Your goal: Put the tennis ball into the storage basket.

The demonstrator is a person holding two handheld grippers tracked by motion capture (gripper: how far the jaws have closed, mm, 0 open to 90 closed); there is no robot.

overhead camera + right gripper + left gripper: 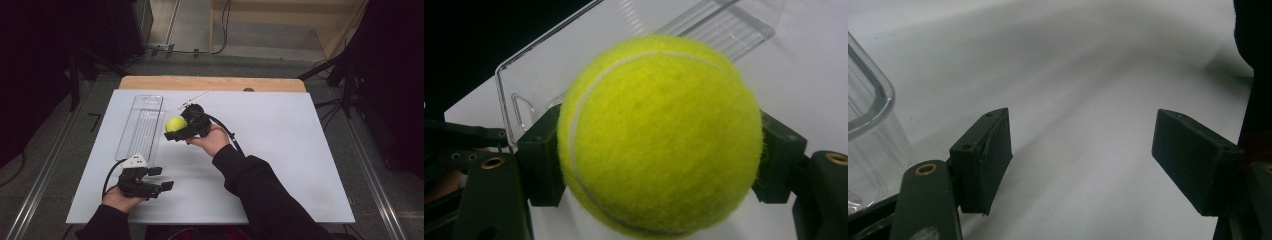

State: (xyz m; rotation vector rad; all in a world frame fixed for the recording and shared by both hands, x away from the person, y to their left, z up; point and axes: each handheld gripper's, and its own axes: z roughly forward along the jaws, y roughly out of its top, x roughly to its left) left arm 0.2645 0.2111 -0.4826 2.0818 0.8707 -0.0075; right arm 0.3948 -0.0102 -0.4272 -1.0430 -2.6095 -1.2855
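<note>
Fuzzy yellow tennis ball (659, 135) (white seam), aloft beside clear tray (141, 125)

Right gripper (172, 131) raised mid-table, pointing left, jaws clamped, forearm angled in from lower right. Left gripper (162, 178) low near the front edge, jaws wide apart.

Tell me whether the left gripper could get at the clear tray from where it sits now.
Probably yes. The left gripper rests open and empty just below the clear tray, with bare table between them. The right gripper, holding the tennis ball, is beside the tray, not across that path.
</note>
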